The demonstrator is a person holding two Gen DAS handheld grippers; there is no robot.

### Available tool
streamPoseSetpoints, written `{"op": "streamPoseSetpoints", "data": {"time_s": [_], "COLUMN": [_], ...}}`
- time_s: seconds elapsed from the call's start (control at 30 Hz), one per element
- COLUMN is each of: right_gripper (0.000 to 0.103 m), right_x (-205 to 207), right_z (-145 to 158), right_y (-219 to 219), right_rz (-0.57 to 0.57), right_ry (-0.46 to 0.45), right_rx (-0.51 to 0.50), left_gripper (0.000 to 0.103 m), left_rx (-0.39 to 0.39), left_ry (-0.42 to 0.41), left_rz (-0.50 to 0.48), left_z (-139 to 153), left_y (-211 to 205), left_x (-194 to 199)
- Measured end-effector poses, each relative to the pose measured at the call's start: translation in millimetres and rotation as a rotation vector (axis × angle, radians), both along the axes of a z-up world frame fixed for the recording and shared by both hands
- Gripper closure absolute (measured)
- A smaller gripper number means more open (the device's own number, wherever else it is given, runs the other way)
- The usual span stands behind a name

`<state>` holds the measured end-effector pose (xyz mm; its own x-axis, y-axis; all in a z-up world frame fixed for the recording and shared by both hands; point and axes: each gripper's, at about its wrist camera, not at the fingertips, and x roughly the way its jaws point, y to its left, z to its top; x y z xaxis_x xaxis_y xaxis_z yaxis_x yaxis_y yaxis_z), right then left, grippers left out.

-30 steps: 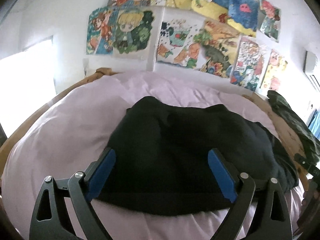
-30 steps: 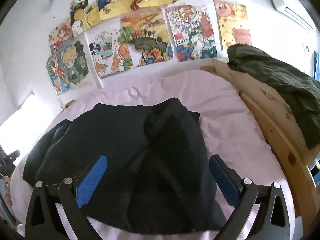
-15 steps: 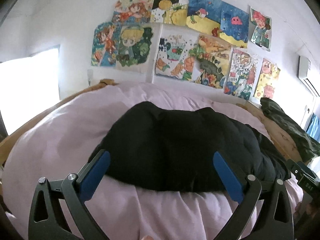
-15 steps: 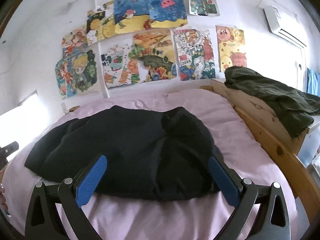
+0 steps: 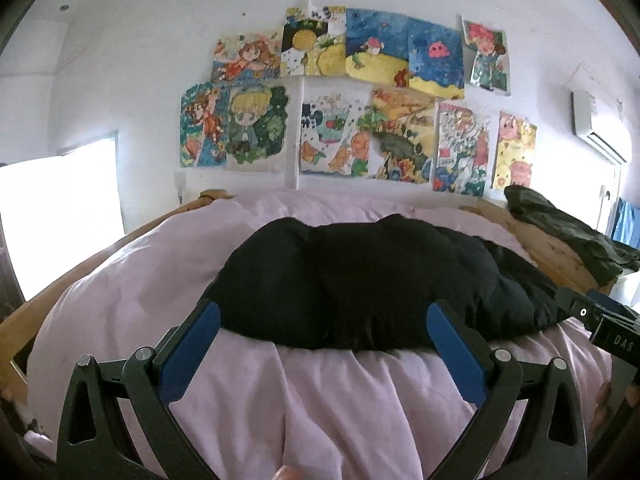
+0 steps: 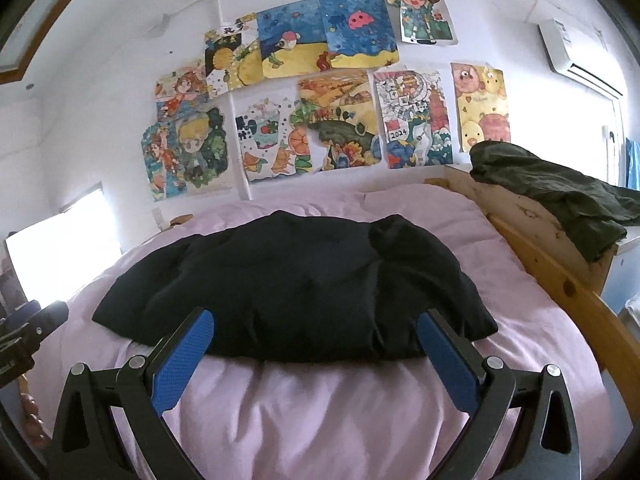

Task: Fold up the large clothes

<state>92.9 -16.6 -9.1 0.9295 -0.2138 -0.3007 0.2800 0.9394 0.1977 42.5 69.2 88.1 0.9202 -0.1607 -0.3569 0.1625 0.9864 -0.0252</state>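
The left hand-held gripper (image 5: 324,336) is hovering with its blue pads spread wide and nothing between them, and the right hand-held gripper (image 6: 314,334) is doing the same, both sitting above the near part of the bed and pointing toward the wall. Just beyond their fingertips, the black garment (image 6: 296,288) is lying in the middle of the bed as a compact, thick bundle with rounded, doubled-over edges, wider across than deep. Judging by that shape, the folding is looking largely done: no sleeve is trailing loose, though the right end is sitting slightly lumpy and a thinner flap is spreading at the left end, so one more fold or some tidying may be remaining. The pink duvet (image 5: 344,408) is wrinkling beneath the bundle and covering the whole mattress. A wooden bed frame (image 6: 560,280) is running along the right side, and a dark green garment (image 6: 560,196) is draping over its far corner, well apart from the black one. On the white wall behind, colourful drawings (image 5: 360,96) are hanging in a cluster, an air conditioner (image 6: 576,56) is sitting high on the right, and a bright window (image 5: 60,220) is glaring on the left.
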Motion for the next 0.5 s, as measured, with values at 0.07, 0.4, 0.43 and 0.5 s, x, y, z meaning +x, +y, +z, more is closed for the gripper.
{"op": "streamPoseSetpoints", "data": {"time_s": [0.07,0.4,0.43,0.5], "right_gripper": [0.000,0.000,0.000,0.000], "right_x": [-4.3,-26.6,-26.8,-26.8], "right_z": [-0.9,5.5,4.5,1.1], "right_y": [4.5,40.9,43.1,47.1], "right_rz": [0.005,0.051,0.056,0.061], "right_ry": [-0.001,-0.037,-0.034,-0.021], "right_rx": [-0.005,-0.090,-0.090,-0.091], "left_gripper": [0.001,0.001,0.001,0.001], "left_rx": [0.003,0.073,0.075,0.076], "left_ry": [-0.029,-0.002,-0.001,-0.006], "left_rz": [0.001,0.025,0.023,0.026], "left_z": [-1.1,-16.1,-16.3,-16.8], "left_y": [1.4,2.4,2.0,2.6], "left_x": [-7.9,-21.5,-22.1,-23.8]}}
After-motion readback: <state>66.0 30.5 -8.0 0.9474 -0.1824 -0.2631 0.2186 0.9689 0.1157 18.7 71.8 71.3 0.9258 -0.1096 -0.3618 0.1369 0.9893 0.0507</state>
